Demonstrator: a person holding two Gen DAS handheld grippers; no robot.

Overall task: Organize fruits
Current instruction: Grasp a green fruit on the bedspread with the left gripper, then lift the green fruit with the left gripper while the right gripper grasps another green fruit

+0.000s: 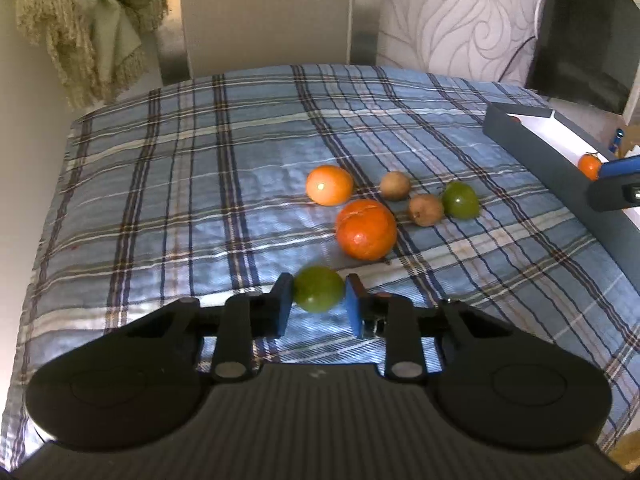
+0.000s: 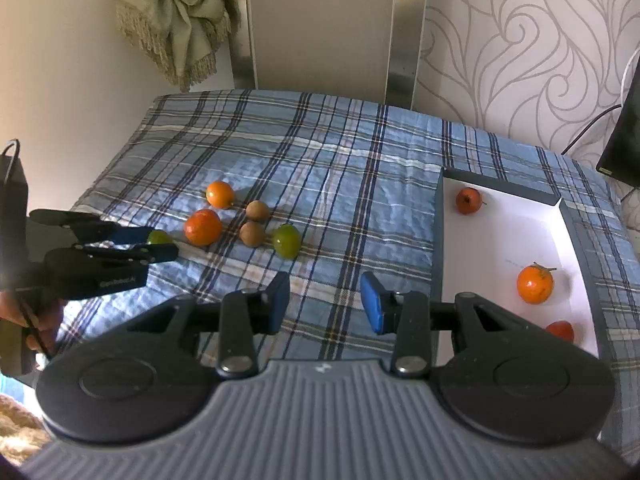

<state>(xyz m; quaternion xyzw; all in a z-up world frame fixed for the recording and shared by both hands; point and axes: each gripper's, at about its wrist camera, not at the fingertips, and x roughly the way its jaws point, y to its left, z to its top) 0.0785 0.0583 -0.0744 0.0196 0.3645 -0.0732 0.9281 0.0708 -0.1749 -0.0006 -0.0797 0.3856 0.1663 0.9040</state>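
My left gripper (image 1: 318, 298) is shut on a green fruit (image 1: 319, 289), held just above the plaid cloth; it also shows in the right wrist view (image 2: 158, 240). On the cloth lie two oranges (image 1: 366, 229) (image 1: 329, 185), two brown fruits (image 1: 395, 185) (image 1: 425, 209) and another green fruit (image 1: 461, 200). My right gripper (image 2: 325, 304) is open and empty, over the cloth beside the box. The white-lined dark box (image 2: 520, 232) holds three orange-red fruits (image 2: 469, 200) (image 2: 535, 283) (image 2: 561, 330).
The blue plaid cloth (image 2: 320, 152) covers the table. A dark monitor (image 2: 624, 136) with a cable stands at the back right. A green curtain (image 2: 176, 16) hangs at the back left. The box wall (image 1: 552, 160) runs along the right.
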